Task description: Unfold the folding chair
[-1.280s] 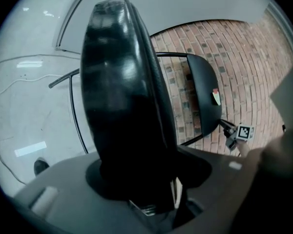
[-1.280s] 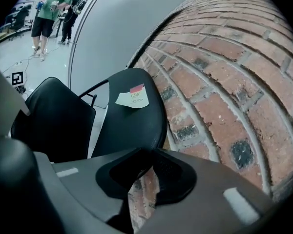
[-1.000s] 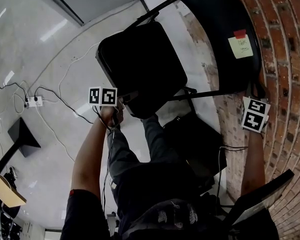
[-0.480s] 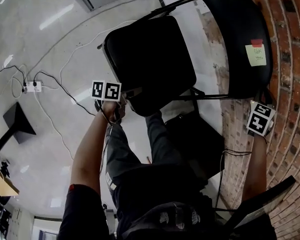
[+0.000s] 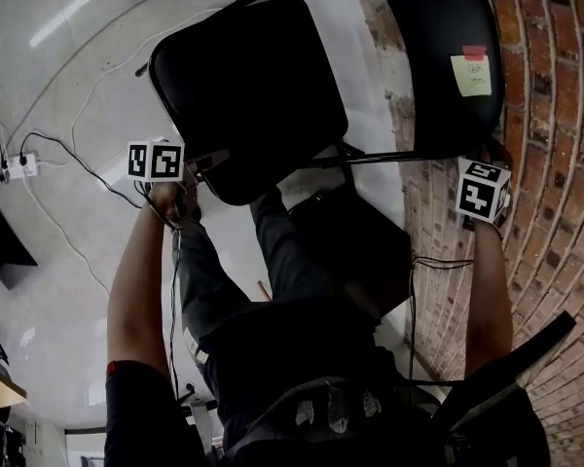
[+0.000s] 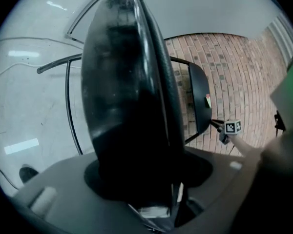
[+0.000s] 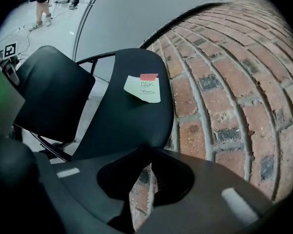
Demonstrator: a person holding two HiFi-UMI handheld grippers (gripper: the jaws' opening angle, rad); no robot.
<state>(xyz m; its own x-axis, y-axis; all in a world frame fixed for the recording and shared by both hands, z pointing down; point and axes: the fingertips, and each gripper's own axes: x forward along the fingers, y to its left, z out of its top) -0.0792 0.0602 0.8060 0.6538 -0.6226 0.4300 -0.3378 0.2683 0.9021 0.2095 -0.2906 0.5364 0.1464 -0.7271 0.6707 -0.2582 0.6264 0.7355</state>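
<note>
On seat [image 5: 243, 76]: left tool [image 5: 202, 161] clamped; on backrest [image 5: 428, 27]: right tool [image 5: 491, 160] closing.

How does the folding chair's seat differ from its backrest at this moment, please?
The backrest carries a yellow sticky note fixed with red tape; the seat is bare. The backrest stands close beside the brick wall, while the seat juts out from it over the pale floor. Both are black, padded-looking panels on one dark frame.
</note>
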